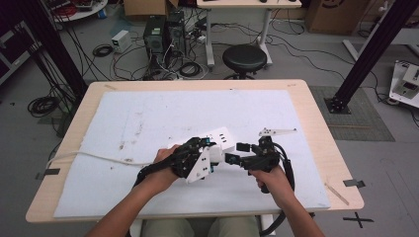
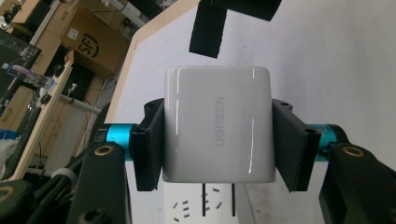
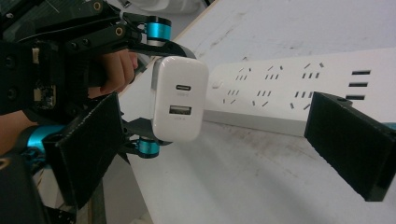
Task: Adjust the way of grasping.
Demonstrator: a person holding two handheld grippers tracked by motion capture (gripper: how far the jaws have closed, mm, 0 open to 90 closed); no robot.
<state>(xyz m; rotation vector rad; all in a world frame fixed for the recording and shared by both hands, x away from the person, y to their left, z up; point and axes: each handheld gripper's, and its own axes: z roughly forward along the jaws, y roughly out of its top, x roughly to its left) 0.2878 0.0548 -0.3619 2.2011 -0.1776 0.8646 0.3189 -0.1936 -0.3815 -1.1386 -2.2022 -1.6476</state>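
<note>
A white UGREEN charger (image 2: 217, 123) sits between the black pads of my left gripper (image 2: 217, 140), which is shut on its two sides. Its two prongs (image 2: 232, 200) point toward the white power strip (image 2: 187, 207) just beyond. In the high view the charger (image 1: 216, 154) hangs at the near end of the strip (image 1: 220, 137), mid-table. The right gripper view shows the charger's USB face (image 3: 180, 98) turned toward my right gripper (image 3: 219, 144), which stands open with nothing between its pads. That right gripper (image 1: 237, 152) sits just right of the charger, apart from it.
The strip lies on a white mat (image 1: 148, 113) covering most of the wooden table (image 1: 316, 123). Its white cord (image 1: 99, 157) trails off the left edge. A black stool (image 1: 244, 58) and cables stand on the floor beyond the far edge.
</note>
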